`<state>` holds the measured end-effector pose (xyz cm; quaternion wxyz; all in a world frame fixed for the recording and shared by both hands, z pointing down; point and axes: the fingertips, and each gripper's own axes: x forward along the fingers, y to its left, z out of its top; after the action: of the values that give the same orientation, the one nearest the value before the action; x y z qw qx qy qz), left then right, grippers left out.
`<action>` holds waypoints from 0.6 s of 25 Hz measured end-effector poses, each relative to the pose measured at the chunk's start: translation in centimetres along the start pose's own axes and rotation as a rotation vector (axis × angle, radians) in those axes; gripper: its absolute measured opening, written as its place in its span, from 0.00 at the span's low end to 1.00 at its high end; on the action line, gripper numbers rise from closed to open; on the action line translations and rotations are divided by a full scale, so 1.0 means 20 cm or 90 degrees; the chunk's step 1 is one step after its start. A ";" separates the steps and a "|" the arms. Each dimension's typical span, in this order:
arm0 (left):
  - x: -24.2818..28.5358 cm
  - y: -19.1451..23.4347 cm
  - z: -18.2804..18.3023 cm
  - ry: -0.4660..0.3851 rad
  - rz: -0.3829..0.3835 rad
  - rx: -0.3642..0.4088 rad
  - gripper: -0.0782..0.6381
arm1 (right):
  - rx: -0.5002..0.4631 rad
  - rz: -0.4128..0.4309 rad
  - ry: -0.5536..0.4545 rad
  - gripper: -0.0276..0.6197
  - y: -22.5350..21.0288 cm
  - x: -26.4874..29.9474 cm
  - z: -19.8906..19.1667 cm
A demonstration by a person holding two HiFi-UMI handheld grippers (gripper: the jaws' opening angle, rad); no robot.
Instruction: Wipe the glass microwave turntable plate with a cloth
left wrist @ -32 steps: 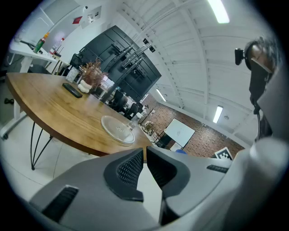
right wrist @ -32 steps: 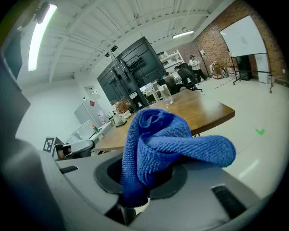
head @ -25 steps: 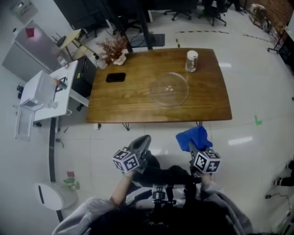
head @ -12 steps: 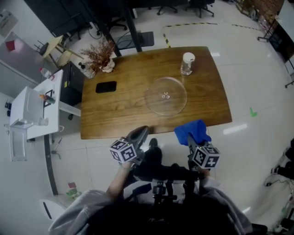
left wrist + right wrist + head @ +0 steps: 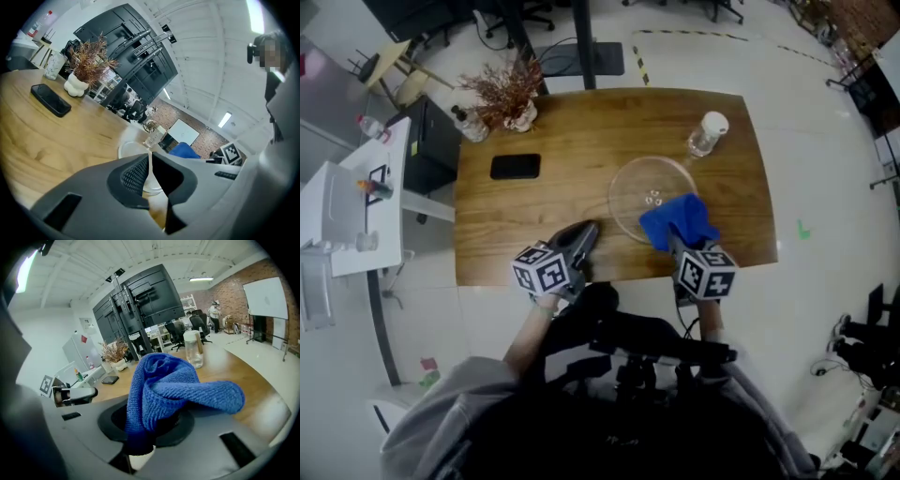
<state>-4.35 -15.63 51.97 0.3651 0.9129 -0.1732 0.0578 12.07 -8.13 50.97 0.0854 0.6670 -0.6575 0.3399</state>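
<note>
Cloth (image 5: 677, 220) first: in the head view the blue wad sticks up from my right tool (image 5: 673, 246) and covers the near rim of the glass turntable plate (image 5: 642, 187). I cannot tell from here whether it touches the glass. The plate lies flat on the table (image 5: 534, 220), straight ahead of that tool. It is round, so no axis matters. My right tool is the nearer one. My left tool (image 5: 581, 236) hangs to the near left of the plate, clear of it, over the table's near edge. Beyond the plate on the far right stands a clear jar (image 5: 709, 134) with a white lid; I can't make out anything in it. Well to the plate's left lies a black phone (image 5: 516, 167), and far left of that a pale vase holds dried twigs (image 5: 502, 94). The plate itself carries nothing.

In the left gripper view, my left tool (image 5: 149, 157) has its jaws drawn together to a thin slit with nothing in it. The plate (image 5: 127, 146) shows just past the tips.

In the right gripper view, my right tool (image 5: 143, 446) is clamped on the cloth (image 5: 168, 390), which bunches up and flops over to the right. It hides the plate, and only the jar (image 5: 193, 348) shows beyond. By my reckoning, the coming move is forward and down to press the wad onto the glass.
</note>
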 end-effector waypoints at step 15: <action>0.02 0.21 0.08 0.041 -0.021 0.005 0.12 | -0.111 -0.029 0.099 0.17 0.07 0.77 0.23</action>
<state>-5.53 -19.68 53.62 0.3676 0.9148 -0.1462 0.0822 10.78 -23.46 55.71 0.2017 0.6433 -0.6606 0.3303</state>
